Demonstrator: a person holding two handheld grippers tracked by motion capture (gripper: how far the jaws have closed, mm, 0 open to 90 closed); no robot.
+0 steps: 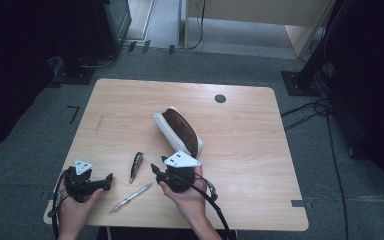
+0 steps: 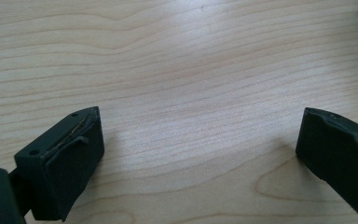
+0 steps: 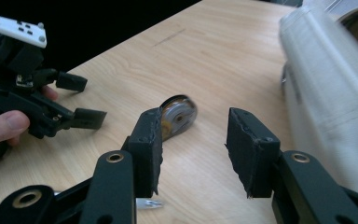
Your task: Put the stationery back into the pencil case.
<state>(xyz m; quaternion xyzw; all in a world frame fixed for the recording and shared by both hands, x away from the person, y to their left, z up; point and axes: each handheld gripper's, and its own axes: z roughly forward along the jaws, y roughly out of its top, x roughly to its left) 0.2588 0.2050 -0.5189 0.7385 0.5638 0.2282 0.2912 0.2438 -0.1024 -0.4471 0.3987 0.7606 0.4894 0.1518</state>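
Observation:
A white pencil case with a brown inside lies open near the middle of the wooden table; its white side fills the right of the right gripper view. A short dark pen-like thing lies in front of it, seen end-on just past my right gripper's left jaw. A clear pen lies near the front edge. My right gripper points left towards the dark thing, jaws apart with nothing between them. My left gripper rests at the front left, open wide over bare wood.
A round dark cable hole sits near the table's far edge. Grey carpet surrounds the table, with dark stands and cables on the floor to the right. The table's front edge lies just below both hands.

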